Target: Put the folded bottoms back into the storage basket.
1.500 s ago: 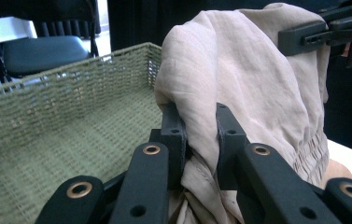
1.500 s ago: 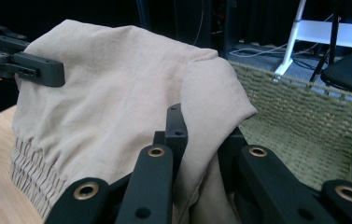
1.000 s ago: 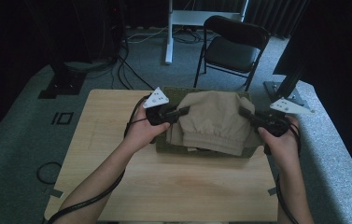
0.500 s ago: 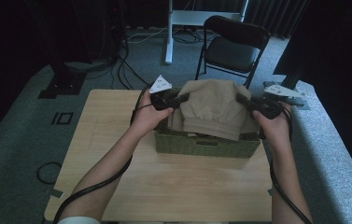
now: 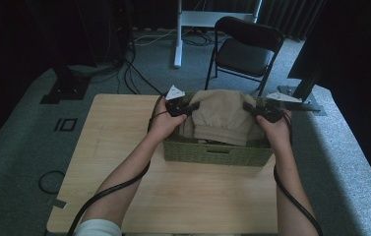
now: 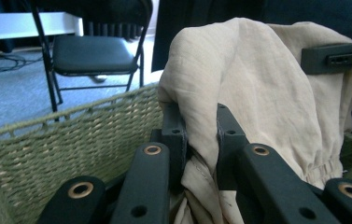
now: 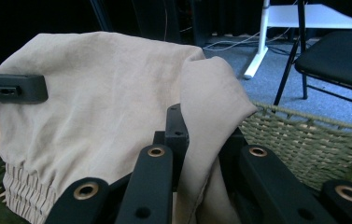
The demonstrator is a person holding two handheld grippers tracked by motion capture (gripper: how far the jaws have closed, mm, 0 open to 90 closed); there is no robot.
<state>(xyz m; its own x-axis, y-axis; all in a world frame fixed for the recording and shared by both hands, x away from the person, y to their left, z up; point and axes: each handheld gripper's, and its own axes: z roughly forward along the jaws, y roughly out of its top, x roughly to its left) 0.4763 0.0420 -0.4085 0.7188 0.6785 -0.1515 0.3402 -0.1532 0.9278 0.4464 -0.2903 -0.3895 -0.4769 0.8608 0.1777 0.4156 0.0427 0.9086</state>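
My left gripper point(image 5: 189, 109) and right gripper point(image 5: 250, 109) each pinch a top corner of the beige, crinkly linen-like garment w/ a gathered elastic hem point(image 5: 221, 120); both pairs of black jaws are clamped tight on a fold of the cloth, which hangs slack btwn them, its lower part down inside the olive-green woven wicker basket point(image 5: 212, 152). The basket sits on the light wooden table point(image 5: 119, 147), its rough rectangular walls rising close around my jaws on both sides. Beyond the basket, on grey carpet, stand a black folding chair point(image 5: 244, 51) and a white desk leg point(image 5: 177, 34).
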